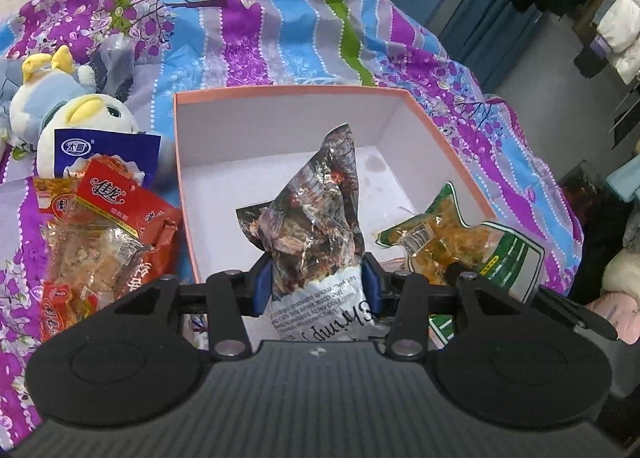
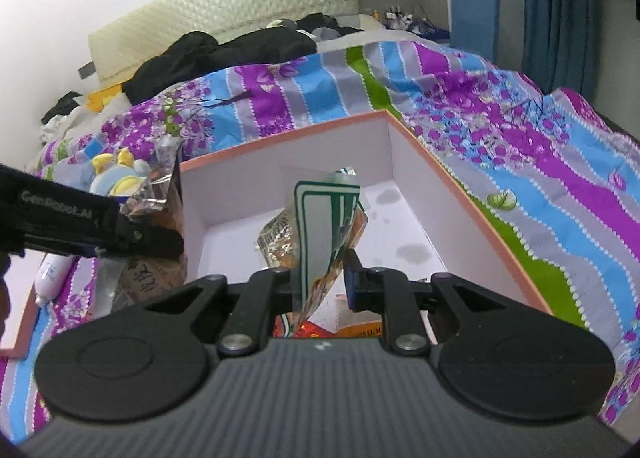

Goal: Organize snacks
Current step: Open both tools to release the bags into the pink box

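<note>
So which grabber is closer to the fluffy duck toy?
Left. The left gripper, clamping the silver shrimp bag, sits beside the duck toy. The right gripper is farther, across the box.

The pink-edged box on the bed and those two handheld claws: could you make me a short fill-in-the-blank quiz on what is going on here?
1. The left gripper is clamped on a crinkled foil bag printed with the word ____.
2. The right gripper pinches a packet striped white and ____.
3. Both are held over an open box whose inside is ____.
4. The plush toy lies ____ the box.

Missing words: Shrimp; green; white; outside
</note>
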The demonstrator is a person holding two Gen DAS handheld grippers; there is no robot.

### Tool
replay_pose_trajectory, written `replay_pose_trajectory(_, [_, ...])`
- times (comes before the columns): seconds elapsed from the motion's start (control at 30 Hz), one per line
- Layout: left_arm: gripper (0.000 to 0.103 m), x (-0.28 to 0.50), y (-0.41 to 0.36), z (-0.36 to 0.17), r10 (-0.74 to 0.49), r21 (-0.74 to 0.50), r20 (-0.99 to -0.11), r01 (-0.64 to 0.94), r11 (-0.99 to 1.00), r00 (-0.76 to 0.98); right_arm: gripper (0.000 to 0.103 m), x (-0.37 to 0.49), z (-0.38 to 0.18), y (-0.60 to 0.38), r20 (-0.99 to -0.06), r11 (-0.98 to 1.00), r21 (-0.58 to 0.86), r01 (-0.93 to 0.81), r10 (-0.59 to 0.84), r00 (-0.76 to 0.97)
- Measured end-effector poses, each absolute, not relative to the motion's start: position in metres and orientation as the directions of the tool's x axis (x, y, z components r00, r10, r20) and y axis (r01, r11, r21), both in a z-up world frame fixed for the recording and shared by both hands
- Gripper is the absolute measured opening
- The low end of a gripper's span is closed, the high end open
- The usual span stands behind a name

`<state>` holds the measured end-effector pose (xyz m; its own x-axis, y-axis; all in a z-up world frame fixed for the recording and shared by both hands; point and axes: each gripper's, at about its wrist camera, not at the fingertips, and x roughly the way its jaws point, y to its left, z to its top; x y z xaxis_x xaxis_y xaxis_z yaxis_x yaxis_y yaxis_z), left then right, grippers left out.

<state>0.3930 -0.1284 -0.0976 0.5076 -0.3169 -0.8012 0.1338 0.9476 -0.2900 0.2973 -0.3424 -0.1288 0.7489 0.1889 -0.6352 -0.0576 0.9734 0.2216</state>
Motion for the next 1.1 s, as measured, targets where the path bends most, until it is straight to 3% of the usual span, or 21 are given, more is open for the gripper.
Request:
replay_pose_trajectory(0.03, [0.056,0.394,-0.127,-0.098,-0.317,-0.291,-0.8,0.134,0.947,0.509,0.025,0.298,-0.13,-0.343,-0.64,0.972,0.228,-0.052,0.19,0.744])
replay_pose_trajectory(0.07, [0.057,0.392,-0.125,-0.096,-0.319,-0.294,-0.796,0.133,0.947,0.514,0.04,0.298,-0.129,-0.344,-0.64,0.971,0.234,-0.047,0.191,0.744])
replay_pose_trajectory(0.13, [0.058,0.389,-0.121,-0.09,-0.321,-0.295,-0.788,0.135,0.946,0.525,0.057,0.293,-0.125,-0.344,-0.628,0.97,0.239,-0.044,0.189,0.755])
replay_pose_trajectory(0.73, [0.058,0.253,-0.079,0.018,-0.304,-0.271,-0.657,0.161,0.949,0.69,0.058,0.189,-0.042,-0.315,-0.492,0.962,0.239,-0.13,0.236,0.838])
replay_pose_trajectory(1.1, [0.058,0.175,-0.052,0.039,-0.304,-0.278,-0.612,0.161,0.947,0.73,0.058,0.13,-0.015,-0.296,-0.436,0.959,0.231,-0.166,0.255,0.863])
